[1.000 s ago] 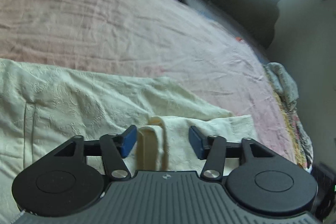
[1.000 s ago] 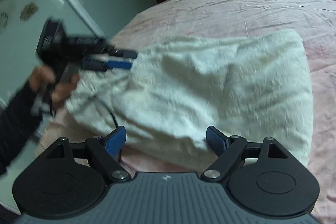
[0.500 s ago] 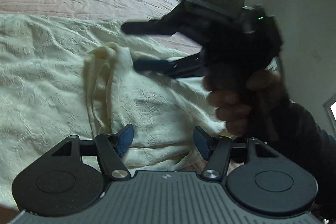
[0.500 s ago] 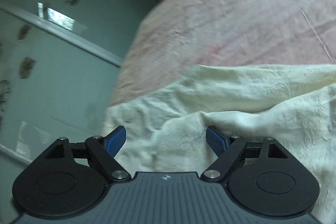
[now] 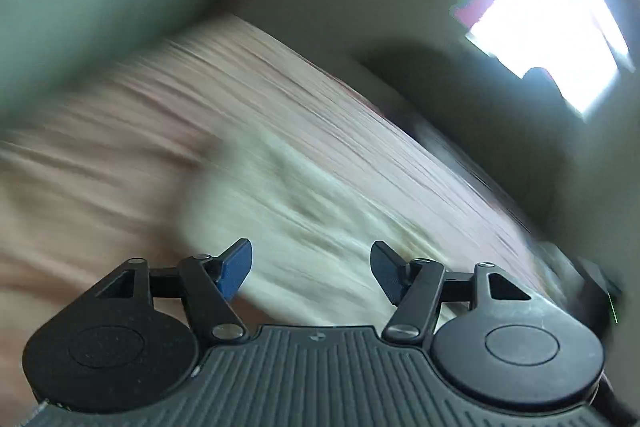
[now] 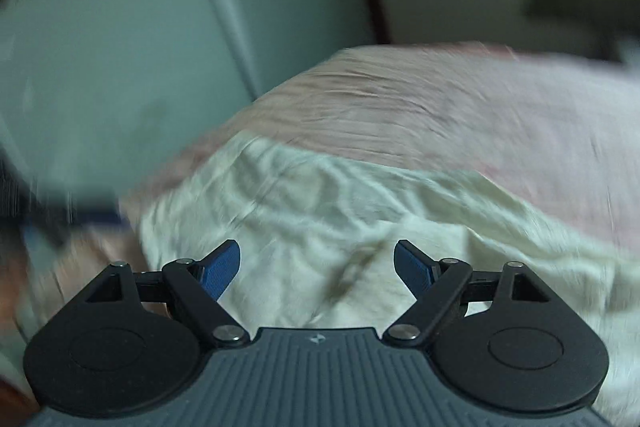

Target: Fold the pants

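Note:
The cream pants (image 6: 340, 211) lie crumpled on a pink bed sheet (image 6: 460, 99). In the left wrist view the pants (image 5: 304, 211) show as a blurred pale patch ahead of the fingers. My left gripper (image 5: 311, 269) is open and empty above the cloth. My right gripper (image 6: 317, 269) is open and empty, with the pants spread under and ahead of it. Both views are motion-blurred. A dark blurred shape at the left edge of the right wrist view may be the other gripper; I cannot tell.
A pale green wall or wardrobe (image 6: 120, 47) stands beyond the bed's left edge. A dark bulky shape (image 5: 480, 107) lies at the bed's far end under a bright window (image 5: 552, 27).
Both grippers have swung quickly and both views are now blurred. The left view has lifted away from the pants and the other hand. Both grippers stay open.

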Action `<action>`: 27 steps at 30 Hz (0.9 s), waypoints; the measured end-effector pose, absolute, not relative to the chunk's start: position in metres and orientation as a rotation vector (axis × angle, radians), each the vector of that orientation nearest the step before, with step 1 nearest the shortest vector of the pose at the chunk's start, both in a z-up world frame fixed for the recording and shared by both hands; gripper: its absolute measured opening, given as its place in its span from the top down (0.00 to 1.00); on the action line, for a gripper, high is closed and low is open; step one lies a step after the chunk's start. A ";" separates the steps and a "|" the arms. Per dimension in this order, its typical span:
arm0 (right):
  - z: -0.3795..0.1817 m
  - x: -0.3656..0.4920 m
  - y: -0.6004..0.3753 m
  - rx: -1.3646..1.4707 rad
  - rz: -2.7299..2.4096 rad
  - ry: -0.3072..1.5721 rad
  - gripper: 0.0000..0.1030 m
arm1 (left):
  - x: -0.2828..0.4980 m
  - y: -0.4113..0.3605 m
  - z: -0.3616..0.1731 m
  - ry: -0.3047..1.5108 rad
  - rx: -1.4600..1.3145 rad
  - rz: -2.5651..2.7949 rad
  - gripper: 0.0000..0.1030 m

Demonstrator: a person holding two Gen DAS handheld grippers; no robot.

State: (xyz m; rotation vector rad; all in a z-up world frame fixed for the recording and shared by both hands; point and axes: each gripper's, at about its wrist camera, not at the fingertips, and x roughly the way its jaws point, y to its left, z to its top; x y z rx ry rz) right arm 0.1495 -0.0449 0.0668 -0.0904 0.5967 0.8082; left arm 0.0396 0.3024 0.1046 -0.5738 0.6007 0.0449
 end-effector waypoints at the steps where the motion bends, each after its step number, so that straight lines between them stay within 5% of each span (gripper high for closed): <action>1: 0.065 0.131 -0.027 -0.189 0.842 0.550 0.18 | 0.027 0.320 0.112 0.578 -0.573 0.132 0.33; 12: 0.013 0.072 0.120 -0.756 0.853 0.374 0.18 | -0.029 0.360 0.135 0.490 -0.499 0.349 0.25; 22: 0.005 0.080 0.157 -0.856 0.730 0.269 0.16 | -0.015 0.357 0.111 0.544 -0.616 0.245 0.22; 24: 0.008 0.083 0.160 -0.835 0.756 0.287 0.26 | -0.004 0.360 0.104 0.560 -0.689 0.205 0.22; 25: 0.010 0.086 0.161 -0.812 0.785 0.313 0.53 | 0.003 0.361 0.100 0.568 -0.735 0.181 0.22; 26: 0.011 0.087 0.161 -0.798 0.792 0.333 0.69 | 0.010 0.361 0.097 0.579 -0.776 0.156 0.22; 27: 0.010 0.088 0.162 -0.783 0.781 0.330 0.70 | 0.015 0.359 0.095 0.589 -0.809 0.124 0.22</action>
